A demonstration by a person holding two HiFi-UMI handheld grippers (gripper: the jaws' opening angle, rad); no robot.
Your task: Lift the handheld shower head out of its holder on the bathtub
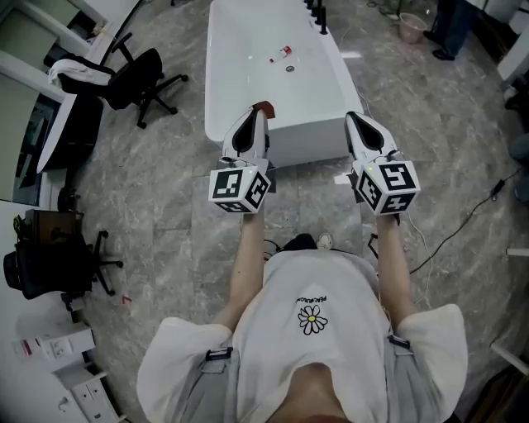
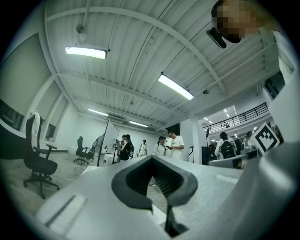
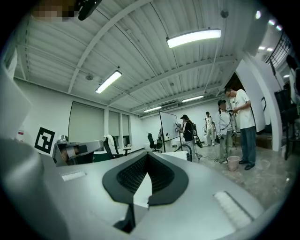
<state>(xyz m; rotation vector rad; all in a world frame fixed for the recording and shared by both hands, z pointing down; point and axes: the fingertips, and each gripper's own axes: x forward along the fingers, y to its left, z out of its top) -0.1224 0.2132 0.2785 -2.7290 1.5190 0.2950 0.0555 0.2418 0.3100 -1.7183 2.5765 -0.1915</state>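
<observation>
In the head view, the left gripper [image 1: 257,111] and the right gripper [image 1: 353,120] hover side by side over the near end of the white bathtub [image 1: 223,83]. Dark fittings [image 1: 317,15] stand on its far right rim, well apart from both grippers. The shower head is too small to single out.

In the left gripper view, the jaw tips meet with nothing between them.

In the right gripper view, the jaws are likewise closed and empty, and a bucket [image 3: 233,162] stands beyond them.

— Colour of the bathtub [image 1: 306,136]?
— Plain white. Grey marbled floor [image 1: 165,190].
— Left gripper [image 1: 257,109] and right gripper [image 1: 350,116]?
— White shells, black pads [image 2: 123,186], black-and-white square markers on the cubes [image 1: 240,188].
— T-shirt [image 1: 347,289]?
— White, with a small daisy print. Black for the office chair [image 1: 136,78], pink for the bucket [image 1: 411,29].
</observation>
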